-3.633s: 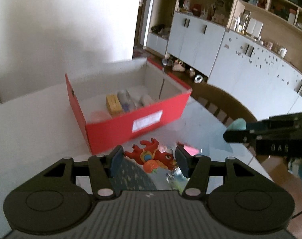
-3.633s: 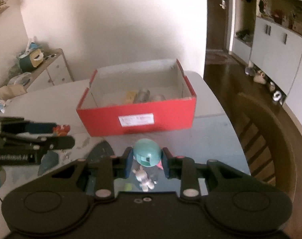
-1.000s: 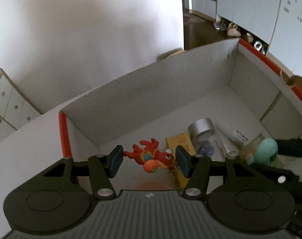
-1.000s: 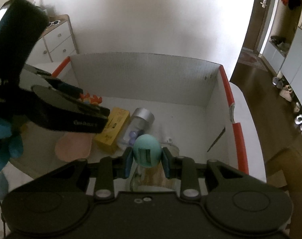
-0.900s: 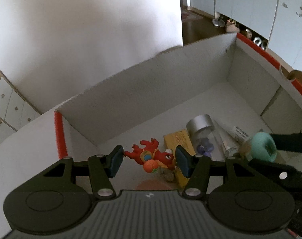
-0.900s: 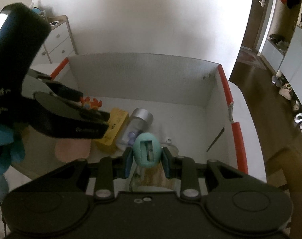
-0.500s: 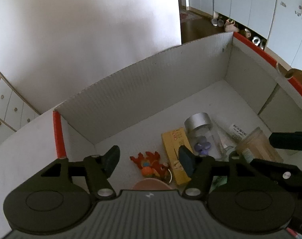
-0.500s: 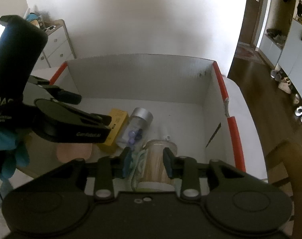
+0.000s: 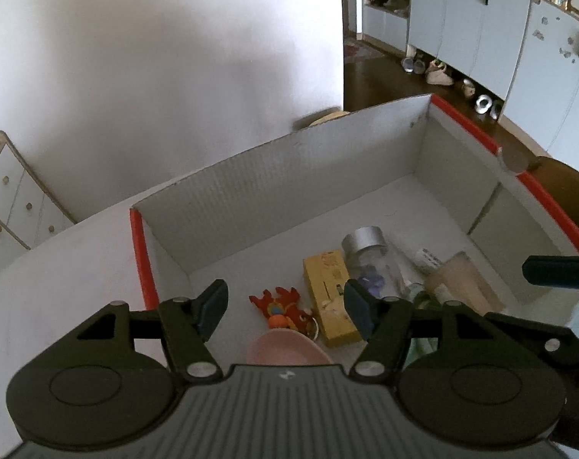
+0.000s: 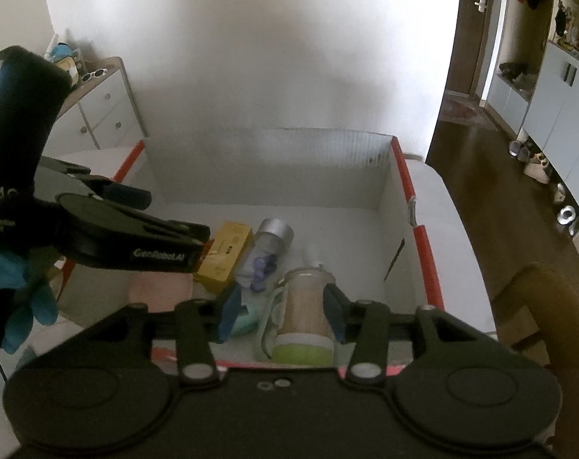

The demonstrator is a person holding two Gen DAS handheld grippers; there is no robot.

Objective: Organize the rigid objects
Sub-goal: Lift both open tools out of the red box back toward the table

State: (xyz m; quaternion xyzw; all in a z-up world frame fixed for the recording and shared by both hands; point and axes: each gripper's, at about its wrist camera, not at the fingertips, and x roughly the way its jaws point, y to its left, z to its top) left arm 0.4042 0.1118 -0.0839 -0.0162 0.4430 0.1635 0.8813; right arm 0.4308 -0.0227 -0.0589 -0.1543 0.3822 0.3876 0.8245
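a: left gripper (image 9: 285, 306) hangs above the red cardboard box with the pale grey inside (image 9: 289, 176), jaws parted wide with nothing between the pads. straight below the gap, on the box floor, lies the small red dragon-shaped figure with an orange belly (image 9: 283, 308), clear of both fingers.

b: and the other one?

a: right gripper (image 10: 281, 311) is over the near right part of the same box, its jaws opening. seen between the fingers are the tan jar with a yellow-green base (image 10: 304, 313), lying on its side, and the mint-green rounded toy (image 10: 247, 317) next to the left pad. whether that pad touches the toy i cannot tell; neither pad presses on anything.

b: what else is in the box?

a: yellow rectangular carton (image 9: 329, 298), just right of the dragon. beside it a clear bottle with a silver cap (image 9: 369, 256) and purple bits inside, lying down. a pink flat rounded piece (image 9: 289, 350) sits near the front wall, partly hidden by the left gripper's body.

b: any person visible?

a: only a hand in a blue glove (image 10: 18, 294), holding the left gripper's handle in the right wrist view.
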